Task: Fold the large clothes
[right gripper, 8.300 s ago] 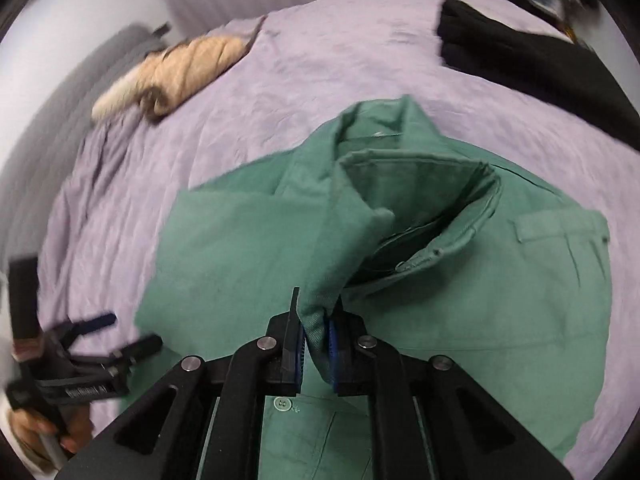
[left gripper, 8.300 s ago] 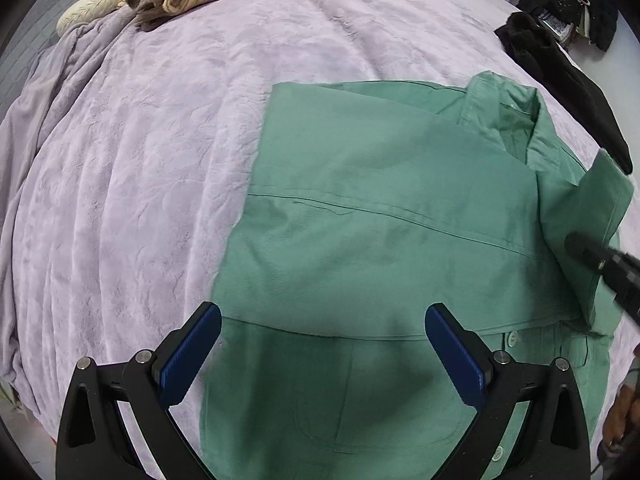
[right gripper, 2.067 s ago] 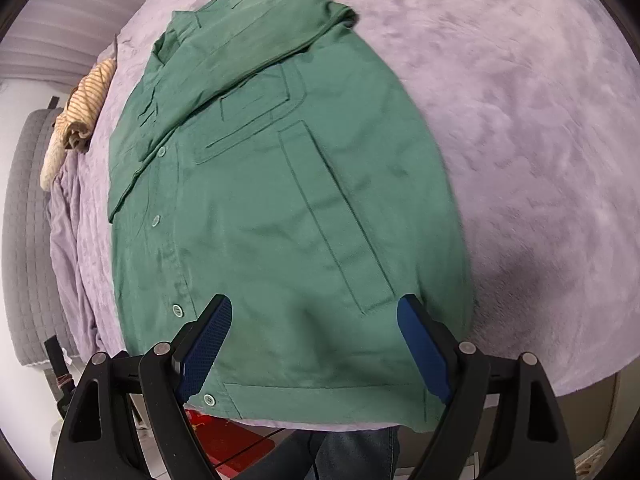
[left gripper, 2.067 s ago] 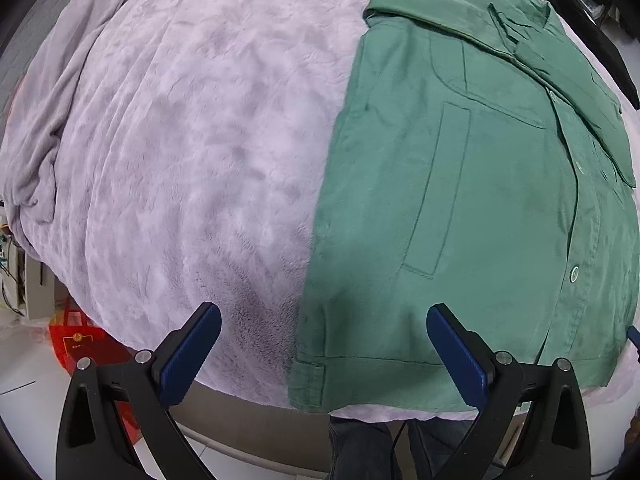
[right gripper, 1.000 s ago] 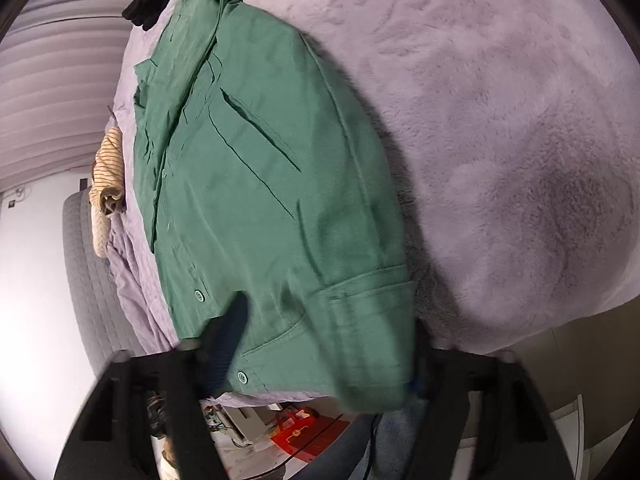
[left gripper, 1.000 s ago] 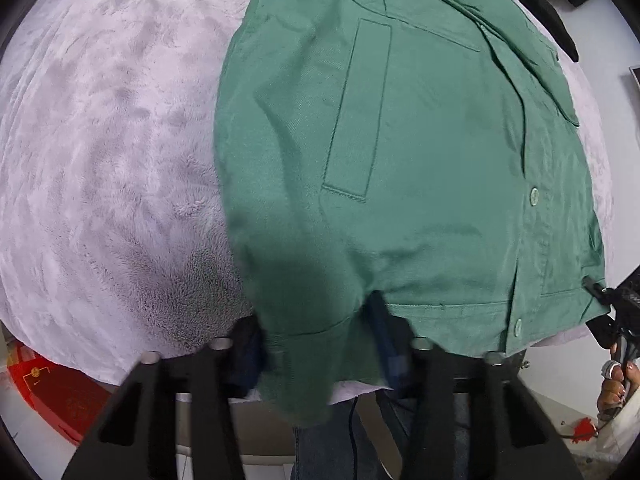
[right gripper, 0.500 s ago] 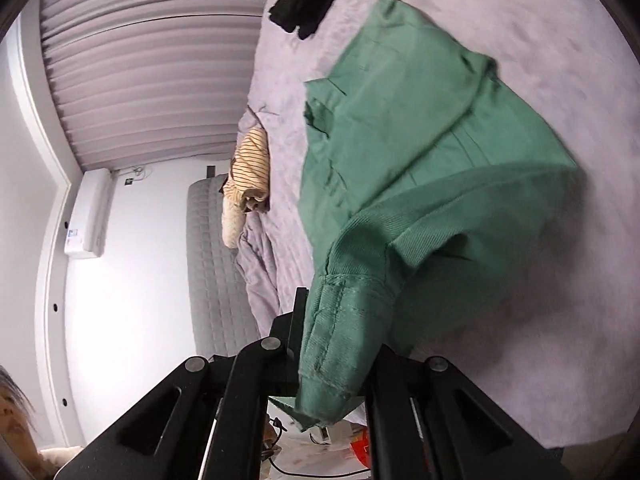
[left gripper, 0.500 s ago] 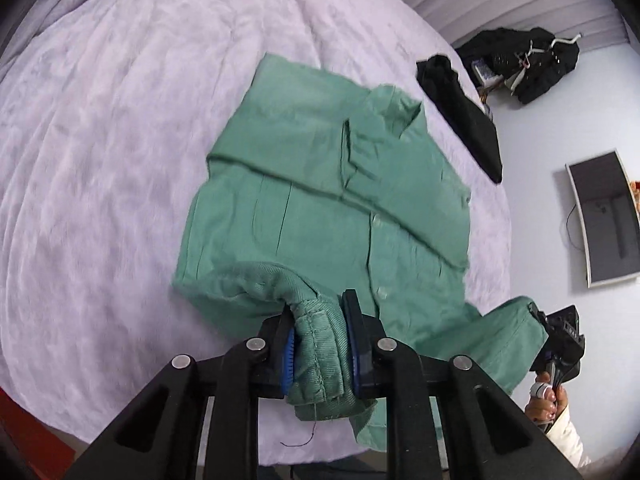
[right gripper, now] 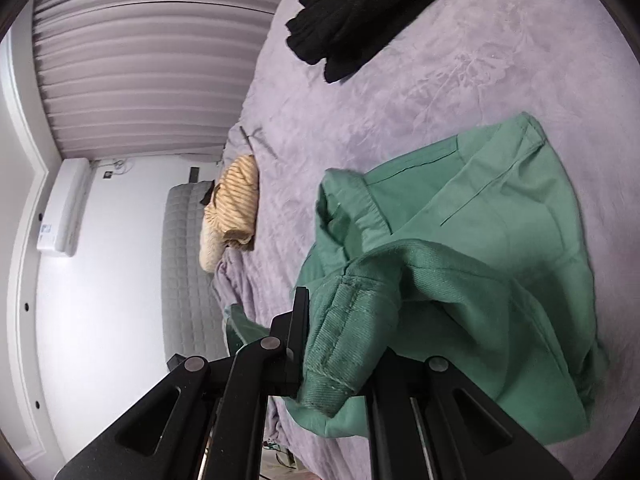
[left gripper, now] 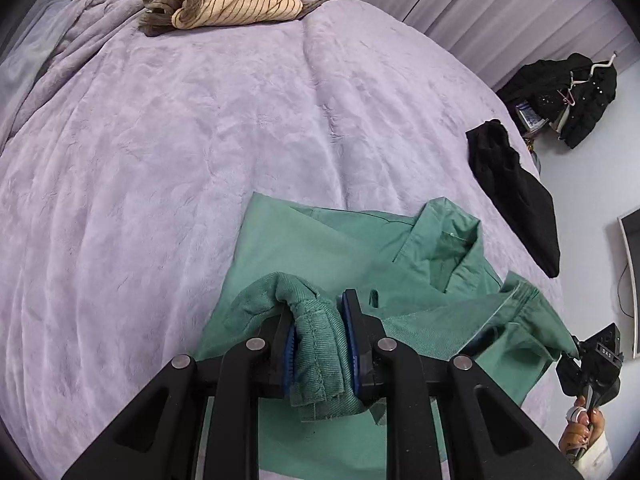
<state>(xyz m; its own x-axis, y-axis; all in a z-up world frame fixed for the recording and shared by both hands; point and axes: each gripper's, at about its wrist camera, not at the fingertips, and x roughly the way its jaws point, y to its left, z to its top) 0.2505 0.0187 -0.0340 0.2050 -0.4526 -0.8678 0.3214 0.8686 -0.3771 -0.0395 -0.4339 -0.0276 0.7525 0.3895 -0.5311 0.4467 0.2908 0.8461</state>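
clamping the green shirt (left gripper: 320,240)'s hem corners, left claw (left gripper: 320,344) and right claw (right gripper: 340,344); collar points away.

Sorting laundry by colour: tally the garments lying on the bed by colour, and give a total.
Green: 1, the green shirt, held at its hem by both grippers
Black: 1, the black garment
Beige with dark stripes: 1, the striped garment
Total: 3
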